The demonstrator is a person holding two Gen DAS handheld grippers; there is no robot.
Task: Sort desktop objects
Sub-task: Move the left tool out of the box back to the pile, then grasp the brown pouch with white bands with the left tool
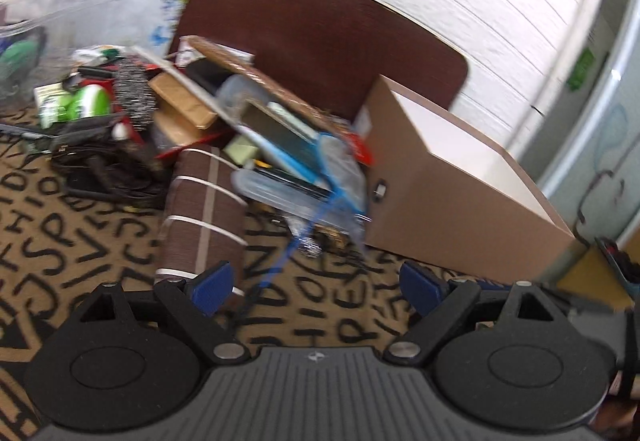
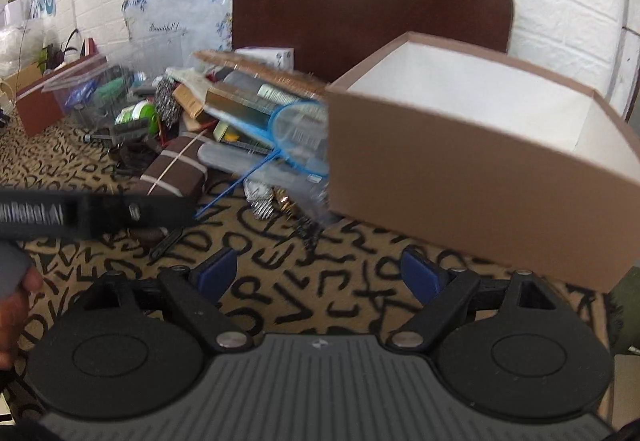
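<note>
A: Where do things stand on the bench [image 2: 360, 301]?

B: Both are empty. The left gripper [image 1: 316, 283] has its fingers spread wide with only the lettered cloth between them, and the right gripper [image 2: 324, 273] is spread the same way, hovering low over bare cloth.

A: And the things to sort?

B: Heaped together against the dark board at the back: a brown roll with white bands [image 1: 204, 209], a small blue net [image 2: 298, 137] whose thin handle trails toward the front, a clear plastic case [image 1: 304, 197], a green bottle [image 1: 90, 103], black cables [image 1: 108, 173]. Much of it is blurred, so I won't name the rest.

A: Why the open box [image 2: 472, 161]?

B: It sits just right of the heap, mouth up and empty, so I judge it is meant to receive items. Nothing is in it yet.

A: What comes first?

B: Probably the roll or the net handle; both lie nearest the left gripper and stick out of the heap, so they are easy to pinch.
</note>
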